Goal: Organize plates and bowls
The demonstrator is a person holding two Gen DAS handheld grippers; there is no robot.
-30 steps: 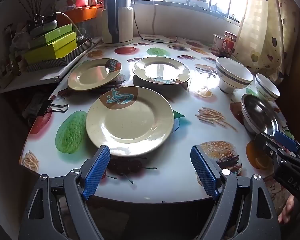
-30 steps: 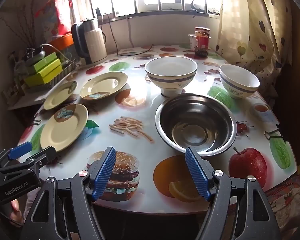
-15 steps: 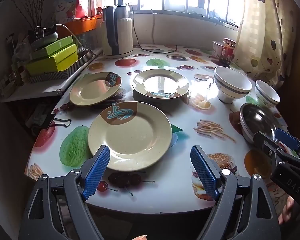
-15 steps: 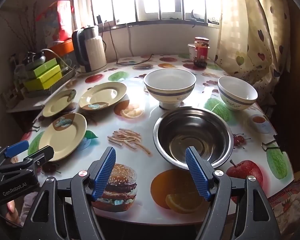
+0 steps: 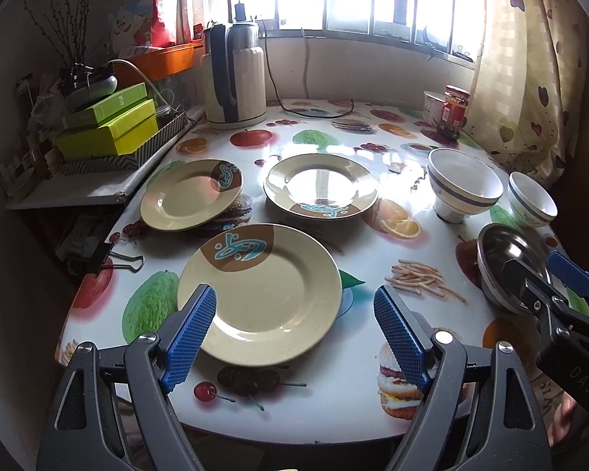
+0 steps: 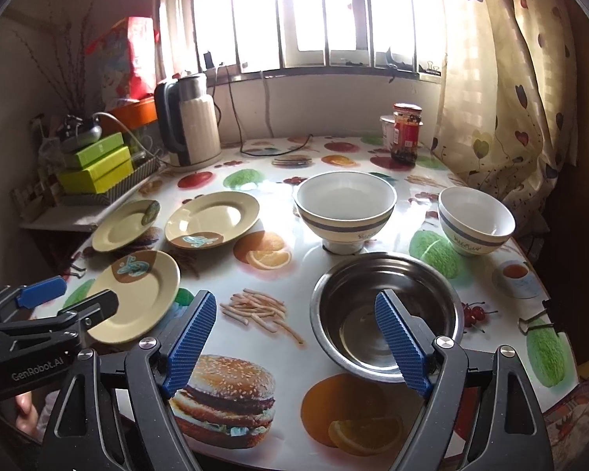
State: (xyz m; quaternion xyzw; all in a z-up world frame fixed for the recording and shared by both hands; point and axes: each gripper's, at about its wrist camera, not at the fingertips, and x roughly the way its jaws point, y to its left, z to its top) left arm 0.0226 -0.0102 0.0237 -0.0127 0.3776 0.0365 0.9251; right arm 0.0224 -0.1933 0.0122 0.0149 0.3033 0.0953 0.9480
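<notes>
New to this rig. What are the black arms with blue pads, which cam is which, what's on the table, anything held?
No robot: a person holds one set of tongs in each hand, each with its own fisheye camera. One picture looks along the left tongs, the other along the right tongs. On the fruit-print table lie three cream plates: near, left, far. There are also a steel bowl, a large white bowl and a small white bowl. Both tongs are open, holding nothing; the right's jaws just widened.

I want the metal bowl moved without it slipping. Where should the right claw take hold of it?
Grip the near rim of the round stainless steel bowl, coming from the table's front edge with one finger inside and one outside. It stands upright and empty, and its thin wall already faces the open right claw.
</notes>
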